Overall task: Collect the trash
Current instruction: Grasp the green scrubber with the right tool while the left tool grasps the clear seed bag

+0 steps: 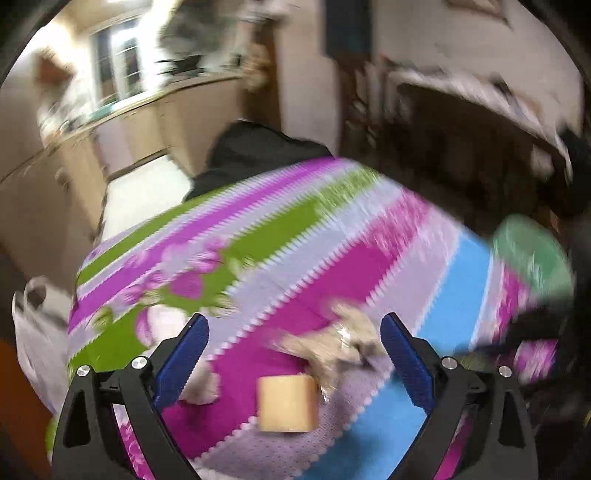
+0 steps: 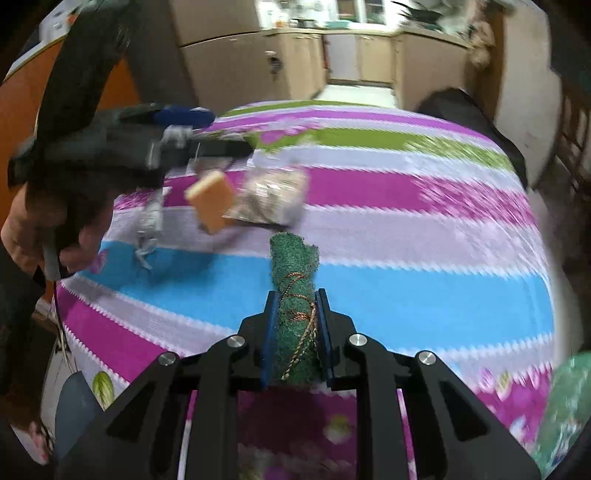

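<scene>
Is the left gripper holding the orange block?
No. The left gripper stands wide open above the orange block, its fingers clear of it.

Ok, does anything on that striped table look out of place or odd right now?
Yes. The orange sponge block appears to be off the cloth, tilted, just below the open left claw, beside a crumpled clear wrapper. The right claw is shut on a rolled green scouring pad tangled with copper wire.

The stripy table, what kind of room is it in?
Most likely a home kitchen or dining area. Beige cabinets with a countertop run along the back wall, and the table wears a colourful striped tablecloth with bits of trash on it.
</scene>
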The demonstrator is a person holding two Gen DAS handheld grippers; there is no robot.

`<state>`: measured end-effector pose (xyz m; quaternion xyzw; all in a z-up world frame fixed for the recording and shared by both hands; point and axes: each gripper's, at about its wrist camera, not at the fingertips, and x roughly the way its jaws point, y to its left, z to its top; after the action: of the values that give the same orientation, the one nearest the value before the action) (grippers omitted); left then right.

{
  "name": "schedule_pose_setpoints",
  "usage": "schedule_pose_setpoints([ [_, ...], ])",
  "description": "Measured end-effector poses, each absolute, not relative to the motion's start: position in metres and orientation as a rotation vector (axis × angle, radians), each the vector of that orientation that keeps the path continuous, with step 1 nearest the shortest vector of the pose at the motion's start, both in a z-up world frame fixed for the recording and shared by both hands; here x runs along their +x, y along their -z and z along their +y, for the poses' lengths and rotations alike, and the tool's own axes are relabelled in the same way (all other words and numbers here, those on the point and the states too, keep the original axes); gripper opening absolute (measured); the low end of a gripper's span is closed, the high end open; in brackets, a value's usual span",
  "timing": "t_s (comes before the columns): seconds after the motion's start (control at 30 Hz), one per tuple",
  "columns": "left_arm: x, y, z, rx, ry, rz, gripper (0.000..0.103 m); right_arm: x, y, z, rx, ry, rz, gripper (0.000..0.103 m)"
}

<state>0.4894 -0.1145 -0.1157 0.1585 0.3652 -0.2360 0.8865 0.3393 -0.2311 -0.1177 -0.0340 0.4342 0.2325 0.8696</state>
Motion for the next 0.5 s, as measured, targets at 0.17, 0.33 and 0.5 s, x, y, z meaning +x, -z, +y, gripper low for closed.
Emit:
schedule_pose_setpoints([
  [0.17, 0.501, 0.146, -0.128, 0.364, 0.518, 0.853, 0.093, 0.344, 0.132, -0.247, -0.054, -0.443, 0.952, 0.021],
  [0.33, 0.502, 0.165, -0.135, 0.406, 0.502, 0.909, 0.071, 0.347, 0.134, -0.243, -0.065, -0.444, 0.952, 0.022],
  [0.5, 0.506, 0.160, -0.133, 0.351, 0.476, 0.899, 0.055, 0.347, 0.135, -0.247, -0.023, -0.437, 0.938, 0.018],
])
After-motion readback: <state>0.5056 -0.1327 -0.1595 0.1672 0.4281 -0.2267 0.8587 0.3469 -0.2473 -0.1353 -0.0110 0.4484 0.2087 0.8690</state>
